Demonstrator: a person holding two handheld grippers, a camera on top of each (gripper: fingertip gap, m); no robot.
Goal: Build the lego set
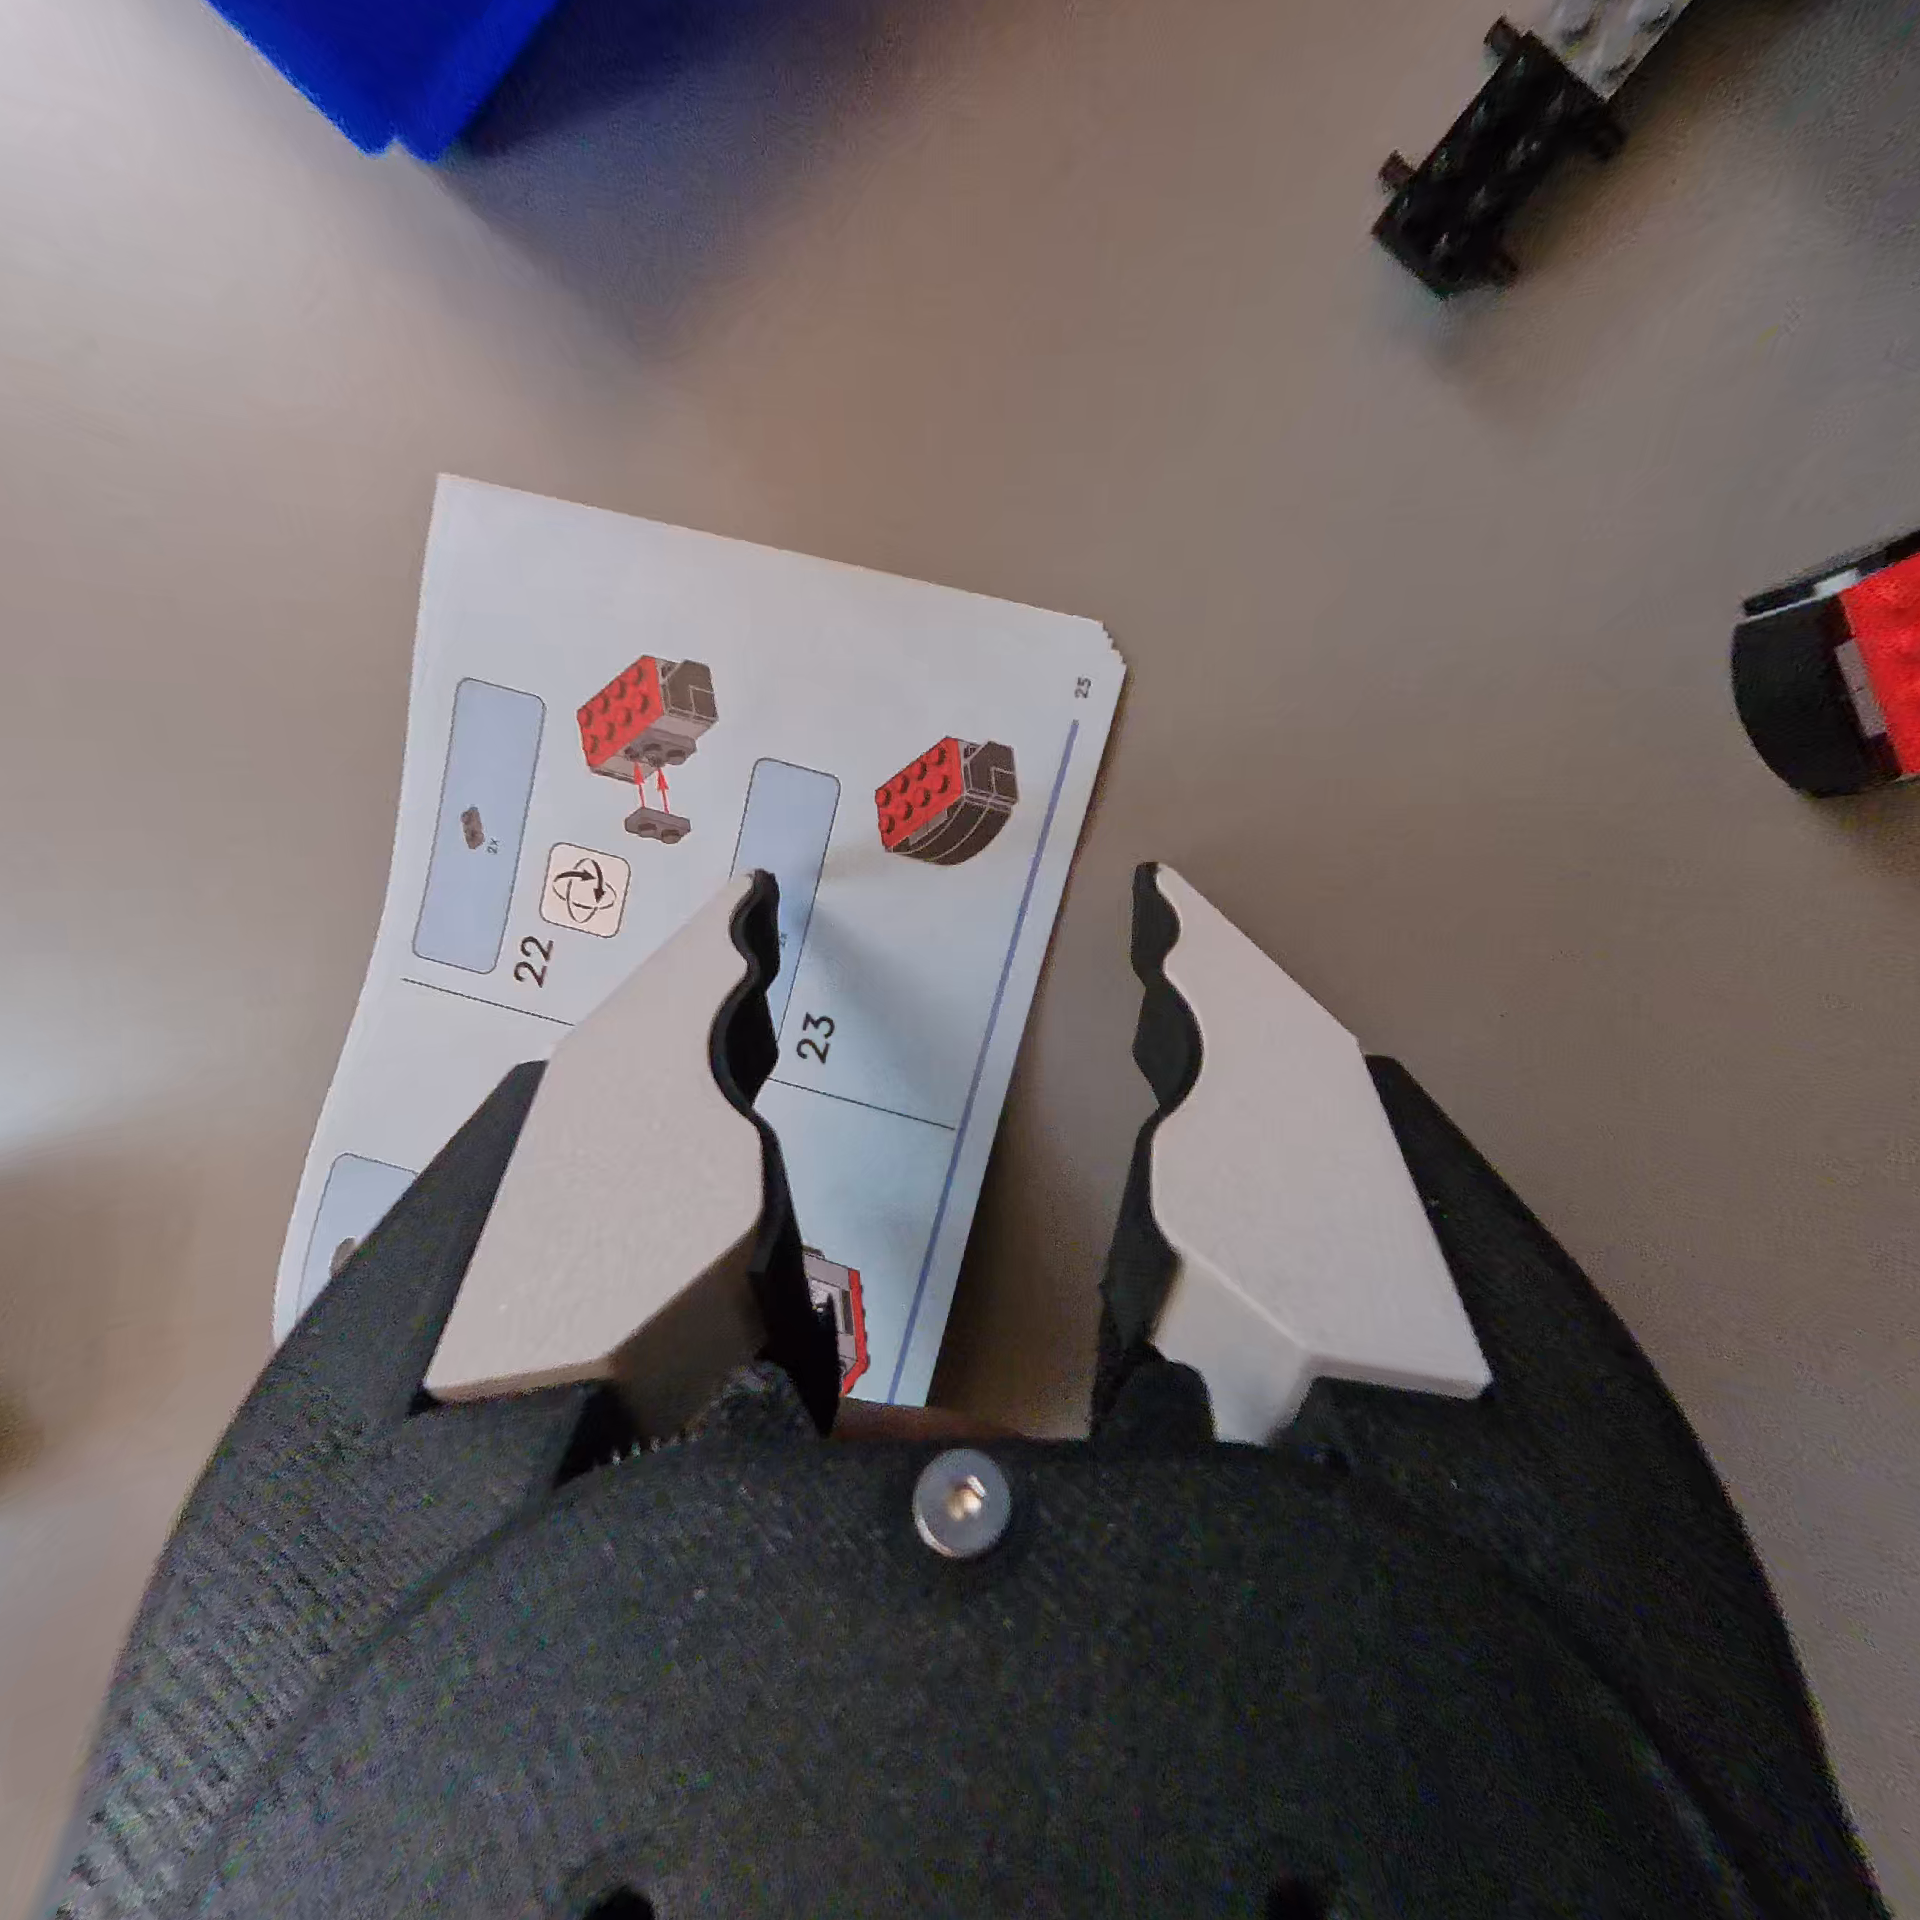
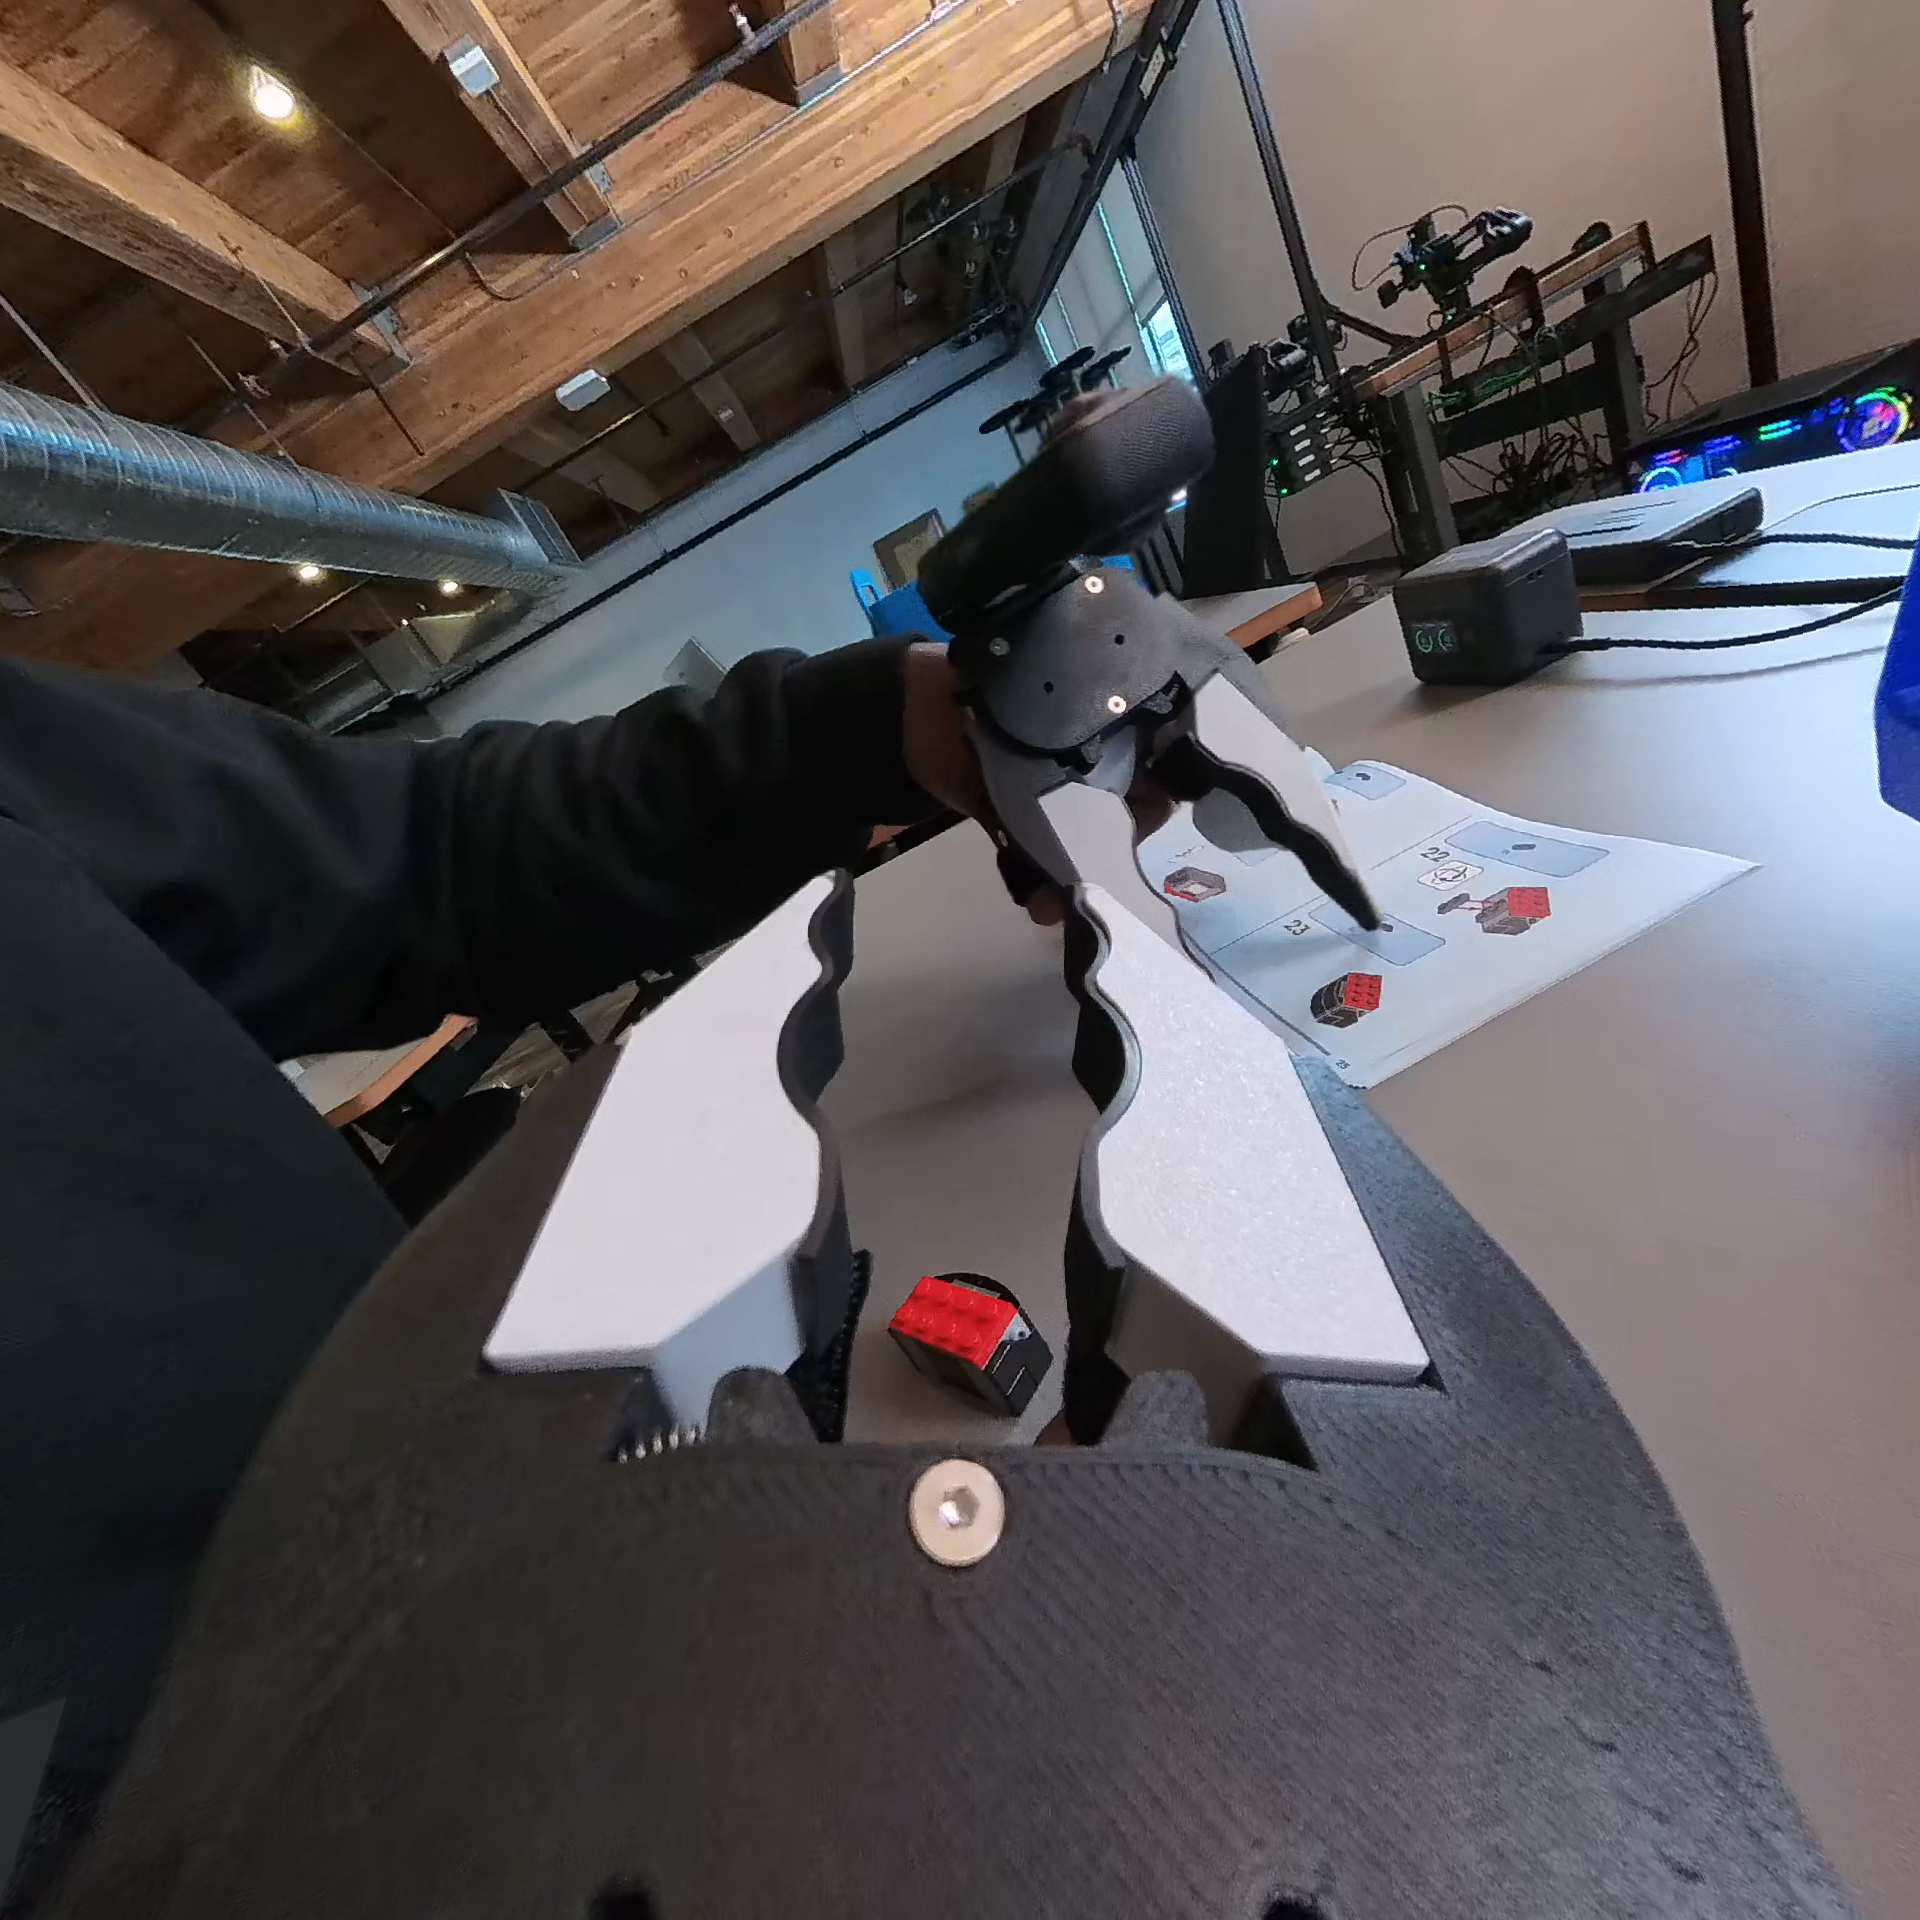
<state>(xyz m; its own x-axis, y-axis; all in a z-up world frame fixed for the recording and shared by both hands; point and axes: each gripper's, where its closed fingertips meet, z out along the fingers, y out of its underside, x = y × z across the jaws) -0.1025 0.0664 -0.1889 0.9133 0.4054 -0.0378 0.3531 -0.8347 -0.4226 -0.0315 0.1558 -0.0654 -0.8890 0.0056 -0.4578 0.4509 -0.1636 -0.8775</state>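
An open instruction booklet (image 1: pixel 727 790) lies on the grey table. My left gripper (image 1: pixel 956 883) is open and empty above its right edge, with the left fingertip (image 1: pixel 758 904) over the page. In the right wrist view, that gripper (image 2: pixel 1210 920) points down at the booklet (image 2: pixel 1538 935) and one fingertip (image 2: pixel 1366 914) seems to touch the page. My right gripper (image 2: pixel 961 894) is open and empty. A small red and black lego assembly (image 2: pixel 966 1340) sits on the table between its finger bases, untouched; it also shows at the right edge of the left wrist view (image 1: pixel 1839 675).
A black lego piece (image 1: pixel 1475 177) lies at the far right of the table. A blue bin (image 1: pixel 395 62) stands at the far left. A black power box (image 2: pixel 1486 608) with cables sits beyond the booklet. A person's dark sleeve (image 2: pixel 520 831) reaches in from the left. The right tips stand about 10 cm off the black lego piece (image 1: pixel 1475 177).
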